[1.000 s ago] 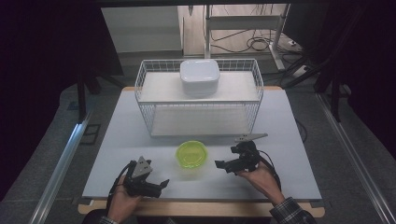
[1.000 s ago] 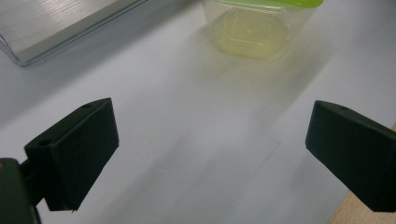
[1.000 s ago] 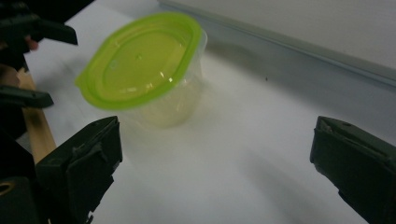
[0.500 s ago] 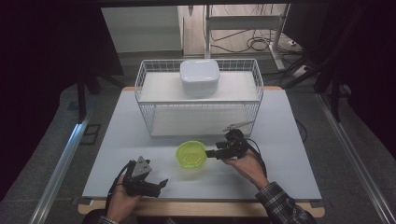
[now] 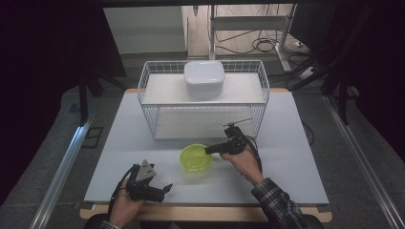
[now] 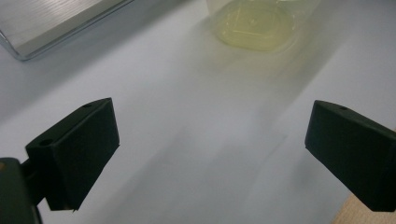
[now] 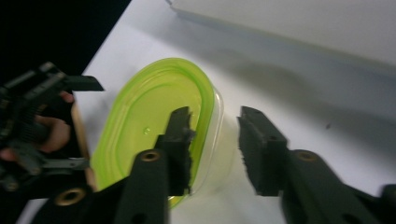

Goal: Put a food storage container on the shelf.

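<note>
A lime-green plastic container sits on the white table in front of the wire basket. My right gripper is at its right rim, open. In the right gripper view one jaw is inside the green container and the other outside, straddling the rim without closing on it; my right gripper points left along the table. My left gripper rests near the front edge, open and empty. Its view shows the container blurred ahead, with my left gripper above bare table.
A white wire basket stands at the back of the table with a white lidded box on its top shelf. The basket's edge shows at upper left of the left gripper view. The other hand and gripper appear beyond the container.
My right gripper has moved left across the table to the green container and now straddles its right rim. The left gripper has stayed in place.
</note>
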`<state>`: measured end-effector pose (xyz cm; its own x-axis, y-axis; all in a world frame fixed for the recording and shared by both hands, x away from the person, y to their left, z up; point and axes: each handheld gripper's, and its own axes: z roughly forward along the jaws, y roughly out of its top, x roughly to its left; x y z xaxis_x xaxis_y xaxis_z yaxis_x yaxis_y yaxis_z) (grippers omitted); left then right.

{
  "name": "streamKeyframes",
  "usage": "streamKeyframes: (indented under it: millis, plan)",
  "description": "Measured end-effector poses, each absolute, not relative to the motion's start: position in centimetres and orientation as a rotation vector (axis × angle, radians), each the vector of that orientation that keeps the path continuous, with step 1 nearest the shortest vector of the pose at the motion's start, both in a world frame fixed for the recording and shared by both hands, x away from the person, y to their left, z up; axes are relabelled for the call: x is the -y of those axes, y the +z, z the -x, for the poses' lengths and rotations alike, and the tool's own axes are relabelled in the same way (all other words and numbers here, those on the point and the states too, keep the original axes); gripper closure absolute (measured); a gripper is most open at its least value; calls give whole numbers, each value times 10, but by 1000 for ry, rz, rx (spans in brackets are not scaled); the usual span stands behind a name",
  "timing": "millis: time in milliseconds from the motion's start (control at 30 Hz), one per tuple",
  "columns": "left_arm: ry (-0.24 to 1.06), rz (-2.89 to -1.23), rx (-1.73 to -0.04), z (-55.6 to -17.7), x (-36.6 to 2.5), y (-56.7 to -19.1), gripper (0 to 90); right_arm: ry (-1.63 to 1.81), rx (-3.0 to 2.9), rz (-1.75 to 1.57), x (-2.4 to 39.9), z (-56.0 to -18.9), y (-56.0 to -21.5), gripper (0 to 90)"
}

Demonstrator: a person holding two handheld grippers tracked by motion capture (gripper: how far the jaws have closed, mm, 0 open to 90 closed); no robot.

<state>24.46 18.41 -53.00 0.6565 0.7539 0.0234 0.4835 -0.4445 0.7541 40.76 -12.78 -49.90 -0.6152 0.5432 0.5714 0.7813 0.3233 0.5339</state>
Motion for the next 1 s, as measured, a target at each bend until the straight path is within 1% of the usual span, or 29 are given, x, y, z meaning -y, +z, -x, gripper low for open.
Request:
streamKeyframes:
  millis: [233,600,867,1000]
  plan:
    - [470,-2139,-948,-244,-184,-530,30,-1159,2161,1193,130,-411,-504,808]
    - [483,-2134,-950,-244,-184,-529,31,-1206,2170,1198,132,-401,-490,819]
    - [502,-2087,-973,-244,-188,-526,29,-1282,2154,1189,141,-392,-471,819]
    - [490,-2059,-984,-244,-191,-526,22,-1304,2167,1184,145,-388,-458,819]
